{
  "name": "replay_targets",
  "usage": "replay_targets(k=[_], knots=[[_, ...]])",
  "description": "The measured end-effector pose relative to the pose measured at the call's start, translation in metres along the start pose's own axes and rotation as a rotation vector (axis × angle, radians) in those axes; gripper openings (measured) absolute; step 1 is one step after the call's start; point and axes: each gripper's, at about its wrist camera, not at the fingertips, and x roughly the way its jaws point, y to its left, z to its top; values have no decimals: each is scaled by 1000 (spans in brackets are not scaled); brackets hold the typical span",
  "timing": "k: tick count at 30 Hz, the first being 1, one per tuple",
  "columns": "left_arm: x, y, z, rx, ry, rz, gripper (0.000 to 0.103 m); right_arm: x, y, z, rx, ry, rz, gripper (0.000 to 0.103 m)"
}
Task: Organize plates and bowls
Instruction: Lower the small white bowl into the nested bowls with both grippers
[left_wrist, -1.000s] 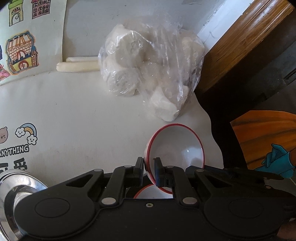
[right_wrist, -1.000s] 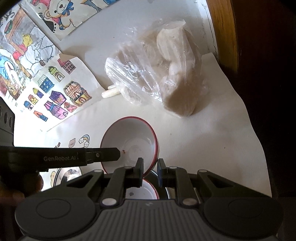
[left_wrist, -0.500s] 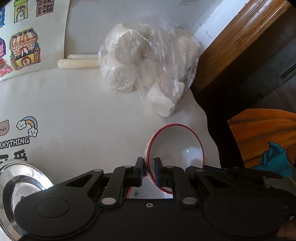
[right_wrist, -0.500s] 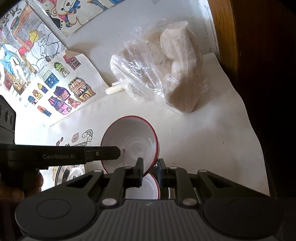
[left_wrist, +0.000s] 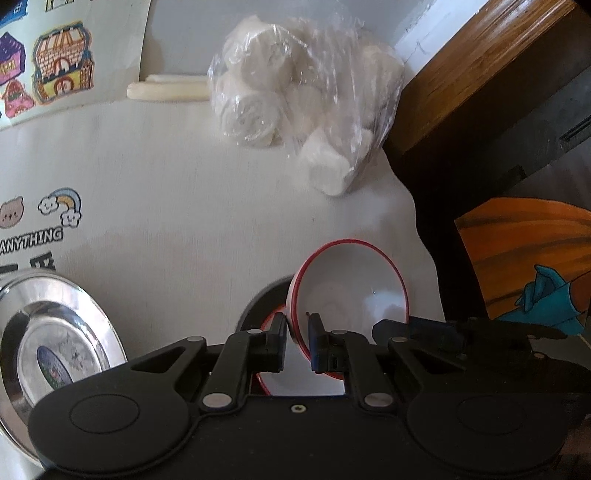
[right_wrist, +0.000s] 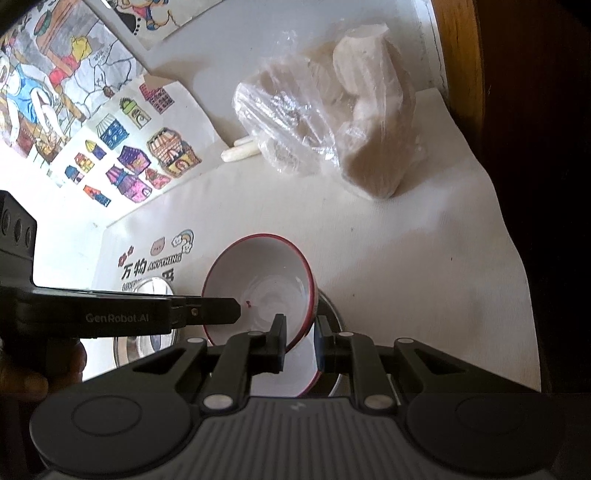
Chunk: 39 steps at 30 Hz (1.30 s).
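A white bowl (left_wrist: 351, 291) with a red rim hangs tilted over the white table, held from both sides. My left gripper (left_wrist: 297, 325) is shut on its left rim. My right gripper (right_wrist: 299, 325) is shut on the right rim of this same bowl (right_wrist: 258, 284). The left gripper (right_wrist: 221, 314) reaches in from the left in the right wrist view. Just beneath sits a second red-rimmed bowl (right_wrist: 291, 376), largely hidden by the fingers, resting in a steel dish (right_wrist: 332, 314). Another steel plate (left_wrist: 55, 332) lies at the left.
A clear plastic bag of white rolls (left_wrist: 306, 99) lies at the back of the table beside two pale sticks (left_wrist: 166, 90). The table's cloth edge (left_wrist: 417, 229) drops off at the right, by a wooden frame (left_wrist: 480, 55). Colourful drawings (right_wrist: 129, 158) cover the wall.
Both grippers keep their grip on the bowl. The left gripper has drawn back from the bag, so more of the steel plate at the left and the dish below show.
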Motion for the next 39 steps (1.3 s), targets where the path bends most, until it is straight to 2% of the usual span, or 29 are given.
replay_targets(k=[18,39], knots=[[9,6,-17,-38,94,14,13,8,4,-9,-18,110,0,18],[20,8,-14,-54,134,37,14,20,6,-7,-25,169,-3,20]])
